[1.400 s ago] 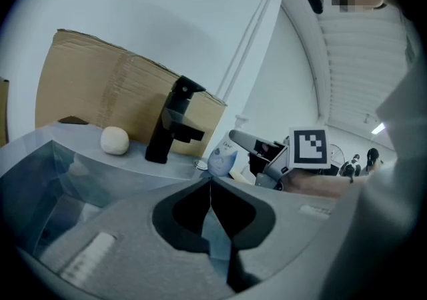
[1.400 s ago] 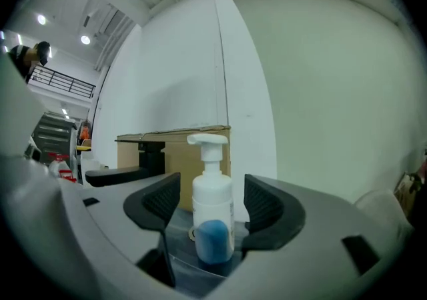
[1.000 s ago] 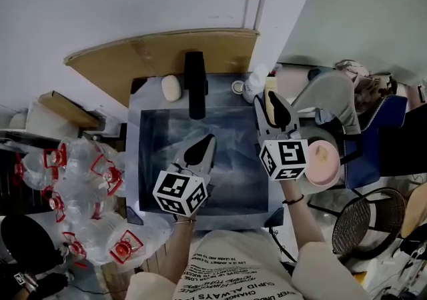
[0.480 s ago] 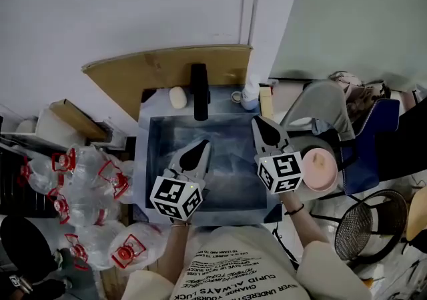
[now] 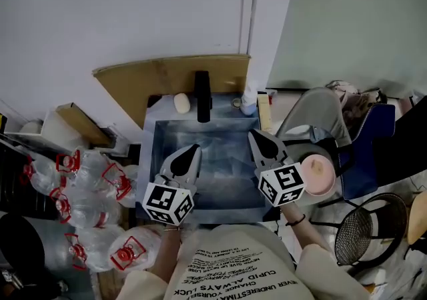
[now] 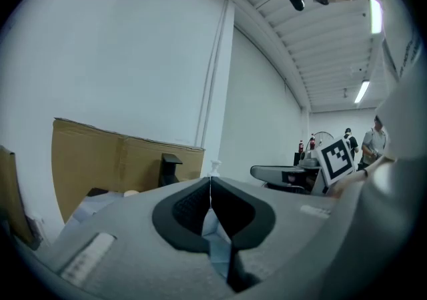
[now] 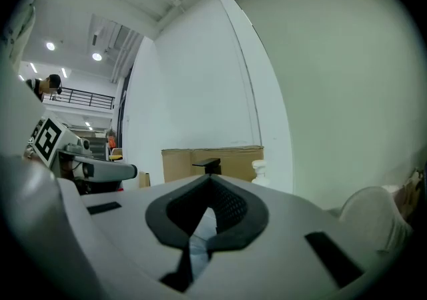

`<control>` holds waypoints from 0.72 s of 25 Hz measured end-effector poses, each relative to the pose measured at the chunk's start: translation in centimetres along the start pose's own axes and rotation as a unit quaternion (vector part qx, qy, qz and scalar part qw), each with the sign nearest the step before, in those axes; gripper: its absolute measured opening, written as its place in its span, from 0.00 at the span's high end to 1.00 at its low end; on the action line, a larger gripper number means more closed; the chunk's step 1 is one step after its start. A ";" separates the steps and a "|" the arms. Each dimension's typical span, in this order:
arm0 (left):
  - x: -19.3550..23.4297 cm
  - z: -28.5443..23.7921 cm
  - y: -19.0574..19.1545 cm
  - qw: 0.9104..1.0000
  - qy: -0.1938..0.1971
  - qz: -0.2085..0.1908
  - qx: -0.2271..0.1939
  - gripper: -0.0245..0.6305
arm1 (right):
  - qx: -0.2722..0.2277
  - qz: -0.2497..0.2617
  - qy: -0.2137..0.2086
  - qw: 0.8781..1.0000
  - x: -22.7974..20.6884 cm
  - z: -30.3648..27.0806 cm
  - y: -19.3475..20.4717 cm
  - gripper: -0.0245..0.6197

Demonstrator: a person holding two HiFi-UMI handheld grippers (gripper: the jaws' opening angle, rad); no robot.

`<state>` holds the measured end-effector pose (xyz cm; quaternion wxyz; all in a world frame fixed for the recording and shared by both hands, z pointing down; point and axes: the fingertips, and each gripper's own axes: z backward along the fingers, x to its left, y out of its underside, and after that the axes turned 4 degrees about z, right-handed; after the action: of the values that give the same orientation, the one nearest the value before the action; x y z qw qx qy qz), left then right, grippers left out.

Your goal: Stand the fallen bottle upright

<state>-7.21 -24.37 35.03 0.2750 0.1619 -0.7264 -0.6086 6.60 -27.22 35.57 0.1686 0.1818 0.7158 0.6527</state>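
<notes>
Left gripper [image 5: 191, 152] over sink [image 5: 149, 153], jaws closed together, empty. Right gripper [image 5: 256, 139] likewise closed, nothing held. Small white bottle [image 5: 249, 99] at sink's back corner, seemingly upright.

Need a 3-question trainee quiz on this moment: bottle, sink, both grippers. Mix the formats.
1. True or false: the right gripper holds the white bottle.
2. Where is the white bottle? A) lying in the basin of the sink; B) upright at the sink's back rim, right of the black faucet; C) between the jaws of the left gripper.
3. Fill in: the left gripper's jaws are ____, with nothing between them.

Key: 1 false, its jaws are shut on nothing and the bottle stands apart from it. 2 B. 3 shut.
</notes>
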 end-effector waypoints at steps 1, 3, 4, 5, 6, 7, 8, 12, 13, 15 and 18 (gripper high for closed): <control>0.2 0.4 -0.3 1.000 -0.005 -0.002 -0.004 0.93 | -0.002 -0.001 -0.002 1.000 0.1 0.2 -0.3 0.95; 0.6 1.1 -0.9 1.000 -0.014 -0.005 -0.012 0.93 | -0.008 -0.003 -0.004 1.000 0.3 0.6 -0.8 0.95; 0.8 1.4 -1.1 1.000 -0.018 -0.008 -0.015 0.93 | -0.011 -0.005 -0.004 1.000 0.4 0.8 -1.0 0.95; 1.0 1.7 -1.4 1.000 -0.022 -0.010 -0.018 0.93 | -0.014 -0.008 -0.005 1.000 0.4 1.0 -1.2 0.95; 1.1 2.0 -1.6 0.999 -0.027 -0.011 -0.021 0.93 | -0.017 -0.011 -0.006 1.000 0.4 1.2 -1.4 0.95; 1.3 2.3 -1.8 0.999 -0.031 -0.012 -0.025 0.93 | -0.019 -0.014 -0.006 1.000 0.4 1.4 -1.6 0.95; 1.5 2.5 -2.0 0.999 -0.035 -0.014 -0.028 0.93 | -0.022 -0.016 -0.007 1.000 0.4 1.6 -1.7 0.95; 2.0 3.5 -2.7 0.998 -0.048 -0.020 -0.039 0.93 | -0.032 -0.025 -0.007 0.999 0.4 2.3 -2.3 0.95; 2.1 3.8 -2.9 0.998 -0.052 -0.021 -0.041 0.93 | -0.034 -0.026 -0.006 0.999 0.4 2.5 -2.4 0.95; 2.3 4.2 -3.2 0.997 -0.059 -0.022 -0.045 0.93 | -0.036 -0.029 -0.006 0.999 0.3 2.8 -2.6 0.95; 2.7 4.7 -3.3 0.996 -0.068 -0.022 -0.047 0.93 | -0.038 -0.033 -0.005 0.999 0.3 3.0 -2.6 0.95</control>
<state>-12.53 -22.84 31.83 0.2191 0.1233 -0.7102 -0.6576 7.72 -24.65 32.67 0.2009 0.1548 0.6953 0.6725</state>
